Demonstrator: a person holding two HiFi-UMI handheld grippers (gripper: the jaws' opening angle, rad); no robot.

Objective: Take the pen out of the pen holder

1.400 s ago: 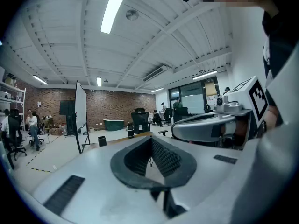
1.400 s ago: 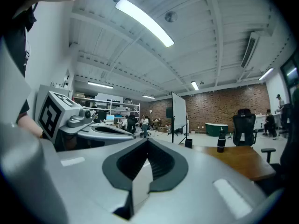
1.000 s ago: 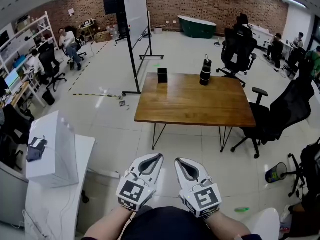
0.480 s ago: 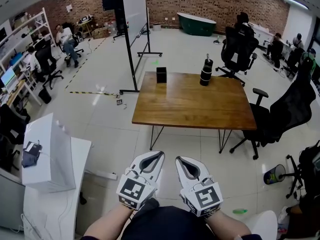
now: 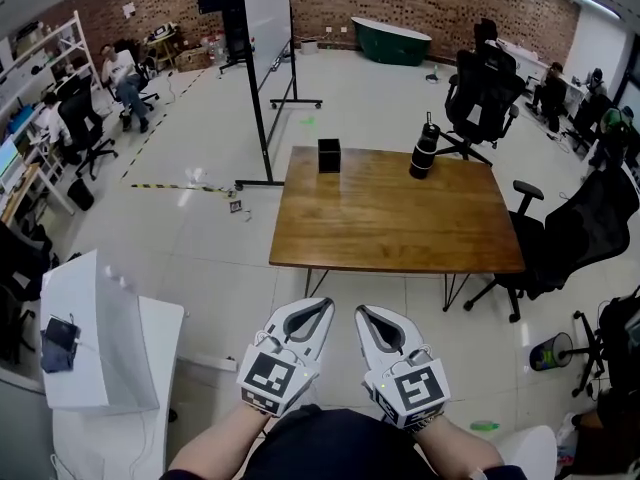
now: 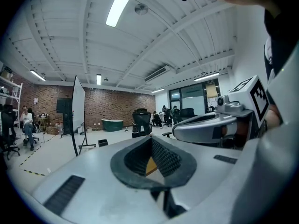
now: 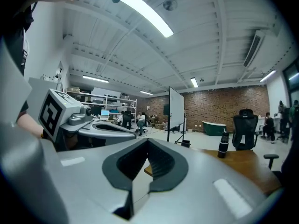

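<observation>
Head view, left to right. Left gripper [image 5: 318,306], lower centre: jaws closed, tips meeting, nothing between them. Pen holder [image 5: 329,155], upper centre: a black, box-shaped holder standing upright near the far left corner of the wooden table [image 5: 390,218], well apart from both grippers and straight ahead of them up the frame. Any pen inside is too small to make out. If one is present, its long axis probably runs vertically, so it would need an upward draw. Right gripper [image 5: 362,312], just beside the left: jaws likewise closed and empty. Bottle [image 5: 424,155], dark, upright, near the far right corner. The left gripper lines up more closely with the holder and is judged marginally nearer. Count: two grippers, one holder, one bottle, one table, no discernible pen.
</observation>
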